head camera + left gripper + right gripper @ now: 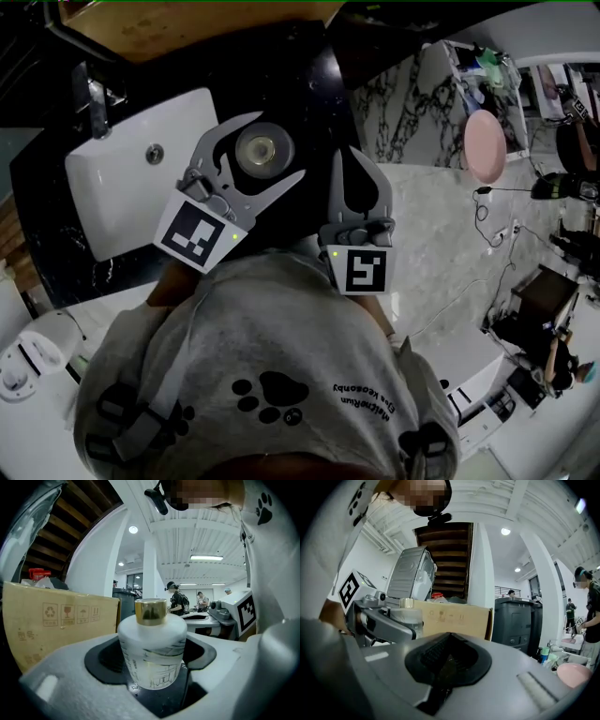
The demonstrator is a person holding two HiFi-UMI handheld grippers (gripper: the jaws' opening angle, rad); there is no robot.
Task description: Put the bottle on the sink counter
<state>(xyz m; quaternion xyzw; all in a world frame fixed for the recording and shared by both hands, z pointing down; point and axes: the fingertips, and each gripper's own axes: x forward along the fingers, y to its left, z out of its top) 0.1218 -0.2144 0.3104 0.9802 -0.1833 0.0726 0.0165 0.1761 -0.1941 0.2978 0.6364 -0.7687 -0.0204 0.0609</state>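
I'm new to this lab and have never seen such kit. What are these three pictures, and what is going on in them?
There is no robot arm here. A person in a grey shirt holds a hand-held gripper in each hand. One picture comes from a camera on the person's head, looking steeply down. The other two come from cameras riding on the grippers, each looking along its own jaws. The cubes with square markers are parts of the grippers.

The left gripper has its jaws closed on a white bottle with a gold cap. In the head view it shows over the black counter, beside the white sink basin and its faucet. The right gripper has its jaws together, with nothing between them. A cardboard box stands behind.
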